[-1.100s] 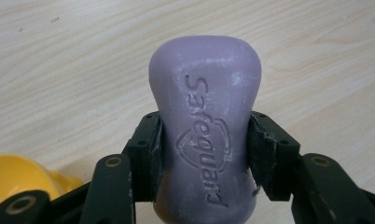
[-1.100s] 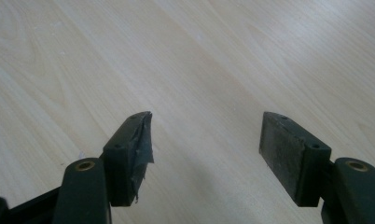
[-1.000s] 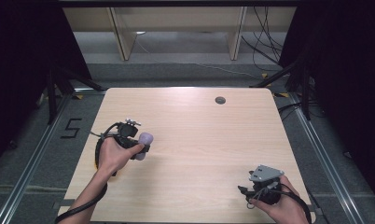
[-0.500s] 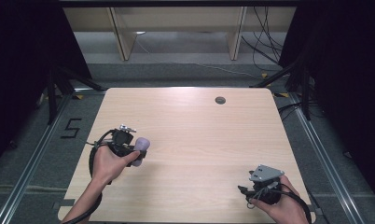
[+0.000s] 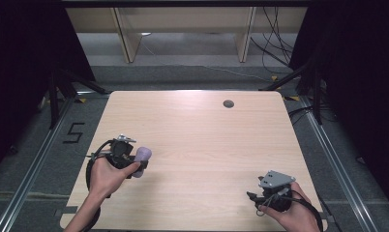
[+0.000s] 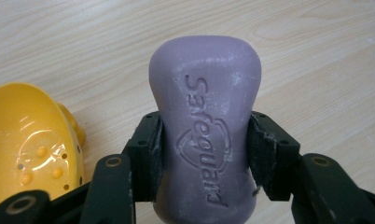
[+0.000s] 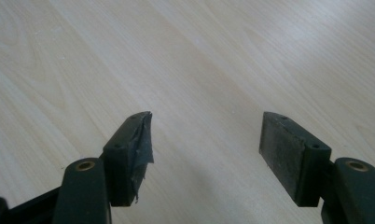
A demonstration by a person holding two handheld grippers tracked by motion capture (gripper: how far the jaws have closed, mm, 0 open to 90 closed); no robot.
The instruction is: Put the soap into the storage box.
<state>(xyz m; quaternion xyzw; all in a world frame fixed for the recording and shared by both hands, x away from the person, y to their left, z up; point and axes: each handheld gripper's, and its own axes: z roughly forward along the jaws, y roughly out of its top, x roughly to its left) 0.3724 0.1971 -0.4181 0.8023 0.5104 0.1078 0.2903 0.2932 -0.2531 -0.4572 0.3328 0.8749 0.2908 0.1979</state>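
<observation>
Left gripper view, soap bar [image 6: 205, 126] clamped, yellow dish [image 6: 31, 140] just beside

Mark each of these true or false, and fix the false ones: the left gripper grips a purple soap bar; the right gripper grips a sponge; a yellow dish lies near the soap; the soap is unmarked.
1. The left gripper grips a purple soap bar. True.
2. The right gripper grips a sponge. False: it is open over the bare wooden table.
3. A yellow soap dish lies beside the soap. True.
4. The soap is unmarked. False: "Safeguard" is embossed on it.
</observation>
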